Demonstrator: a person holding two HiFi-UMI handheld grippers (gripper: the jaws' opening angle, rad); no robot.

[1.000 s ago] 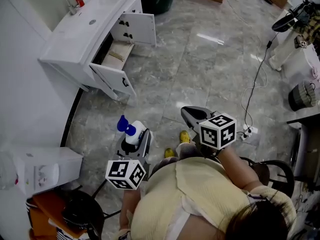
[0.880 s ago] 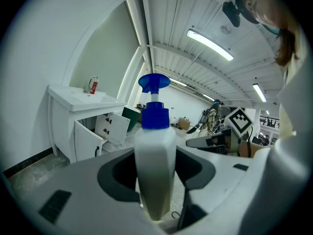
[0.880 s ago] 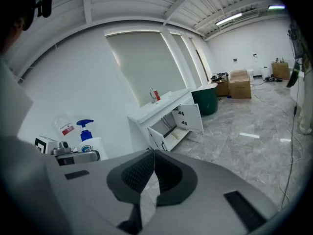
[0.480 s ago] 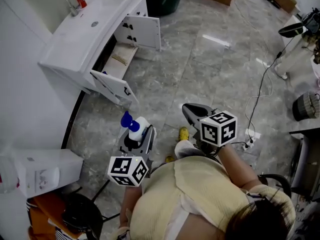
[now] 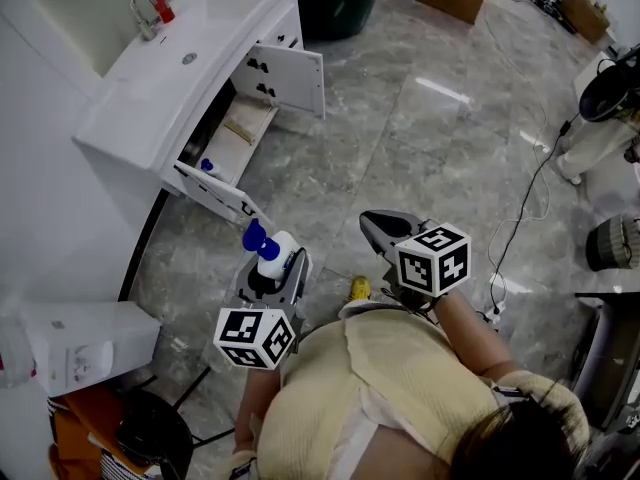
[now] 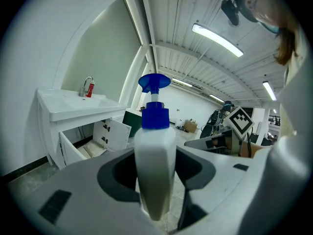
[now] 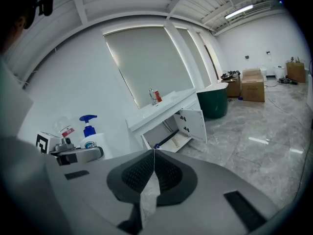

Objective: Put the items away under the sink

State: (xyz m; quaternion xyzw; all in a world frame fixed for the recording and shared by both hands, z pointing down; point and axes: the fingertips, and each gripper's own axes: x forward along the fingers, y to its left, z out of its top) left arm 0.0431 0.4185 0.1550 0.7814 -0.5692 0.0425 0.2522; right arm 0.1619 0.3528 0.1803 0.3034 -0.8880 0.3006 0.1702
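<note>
White bottle (image 5: 277,249) with blue pump: clamped upright between jaws of left tongs (image 5: 271,273), level with right tongs (image 5: 385,230). Right tongs: jaws pressed together, nothing between. Ahead of both tongs, well apart: cabinet (image 5: 236,140) under sink (image 5: 205,30), both doors open.

Person (image 5: 400,398), seen from above: pale yellow short-sleeved top and a yellow shoe (image 5: 359,289). Left gripper (image 5: 270,268) and right gripper (image 5: 375,223): smooth light-grey moulded shells with a dark recess round the jaws, finely ribbed on the right one, and small dark rectangular slots on the outer faces. Left cube (image 5: 252,338) and right cube (image 5: 433,261): white, each face printed with a black square marker
</note>
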